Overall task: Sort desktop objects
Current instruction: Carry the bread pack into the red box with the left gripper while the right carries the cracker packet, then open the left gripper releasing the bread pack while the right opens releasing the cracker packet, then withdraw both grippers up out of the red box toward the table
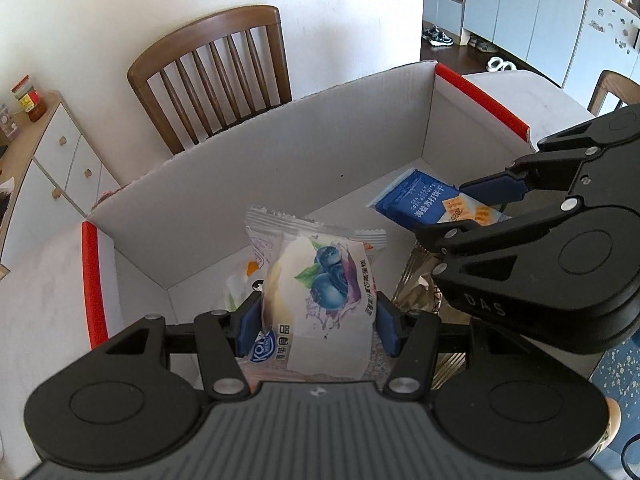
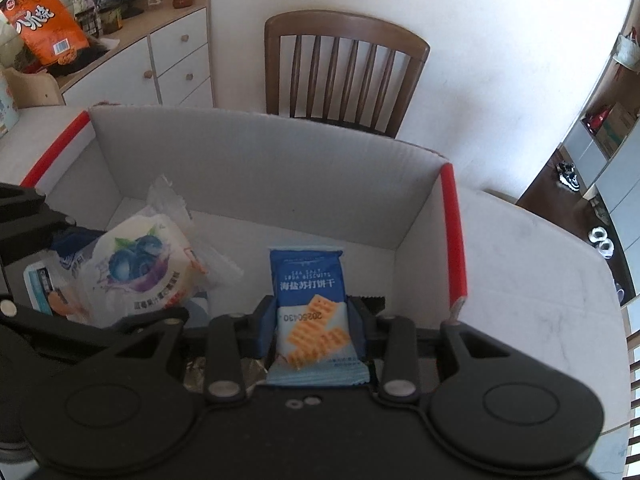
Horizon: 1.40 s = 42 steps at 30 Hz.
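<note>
Snack packets hang over the white cardboard box (image 2: 256,168) with red corner strips; the left gripper (image 1: 316,320) is clamped on a blueberry cake packet (image 1: 320,276), the right gripper (image 2: 312,320) on a blue cracker packet (image 2: 308,284); more wrappers lie on the box floor, among them a foil one (image 1: 420,280).

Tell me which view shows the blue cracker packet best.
Right wrist view: the cracker packet sits centred, label and cracker picture in full, pinched in the right claw. The left wrist view shows the packet off to one side, its lower end hidden behind that claw.
</note>
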Available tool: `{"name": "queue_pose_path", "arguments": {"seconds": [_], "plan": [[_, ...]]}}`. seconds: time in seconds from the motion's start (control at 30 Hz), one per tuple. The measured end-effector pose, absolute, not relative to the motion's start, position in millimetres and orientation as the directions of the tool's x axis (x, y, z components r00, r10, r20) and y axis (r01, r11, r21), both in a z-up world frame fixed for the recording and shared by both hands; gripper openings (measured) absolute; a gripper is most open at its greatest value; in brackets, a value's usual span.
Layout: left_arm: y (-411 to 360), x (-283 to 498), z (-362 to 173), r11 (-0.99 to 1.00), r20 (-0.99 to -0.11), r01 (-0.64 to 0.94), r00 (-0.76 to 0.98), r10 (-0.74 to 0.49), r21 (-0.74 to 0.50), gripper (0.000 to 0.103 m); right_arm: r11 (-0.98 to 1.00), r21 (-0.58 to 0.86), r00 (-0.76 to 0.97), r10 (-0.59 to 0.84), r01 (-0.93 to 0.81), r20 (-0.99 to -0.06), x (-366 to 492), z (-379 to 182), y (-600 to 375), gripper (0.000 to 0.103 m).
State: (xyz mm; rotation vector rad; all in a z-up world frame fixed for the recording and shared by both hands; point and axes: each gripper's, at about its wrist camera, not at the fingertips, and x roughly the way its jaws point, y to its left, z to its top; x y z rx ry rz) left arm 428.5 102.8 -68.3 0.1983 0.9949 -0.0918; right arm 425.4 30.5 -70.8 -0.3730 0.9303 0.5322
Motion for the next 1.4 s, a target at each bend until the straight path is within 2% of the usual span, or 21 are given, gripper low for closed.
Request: {"name": "queue_pose_path", "arguments": {"seconds": [0.5, 0.63, 0.77, 0.93, 1.4], "plan": [[104, 431, -68, 0.98, -0.839, 0.154, 0.543, 0.022, 0.125, 0.06, 0.799, -0.063, 0.463, 0.281, -0.598, -0.84, 427, -68, 30, 0.04], [107, 429, -66, 0.985, -0.84, 0.14, 0.543, 0.013, 0.106, 0.068, 0.8, -0.058, 0.466, 0.287, -0.597, -0.837, 427, -63, 29, 0.043], [106, 422, -62, 0.986, -0.835, 0.135, 0.549, 0.008, 0.098, 0.072, 0.803, -0.052, 0.472, 0.295, -0.594, -0.831, 426, -58, 25, 0.052], [105, 419, -55, 0.987, -0.831, 0.134, 0.556, -0.003, 0.086, 0.08, 0.804, -0.044, 0.479, 0.308, -0.593, -0.822, 423, -49, 21, 0.053], [99, 399, -26, 0.987, -0.807, 0.132, 0.591, -0.002, 0.095, 0.08, 0.803, -0.054, 0.519, 0.33, -0.593, -0.788, 403, -19, 8, 0.057]]}}
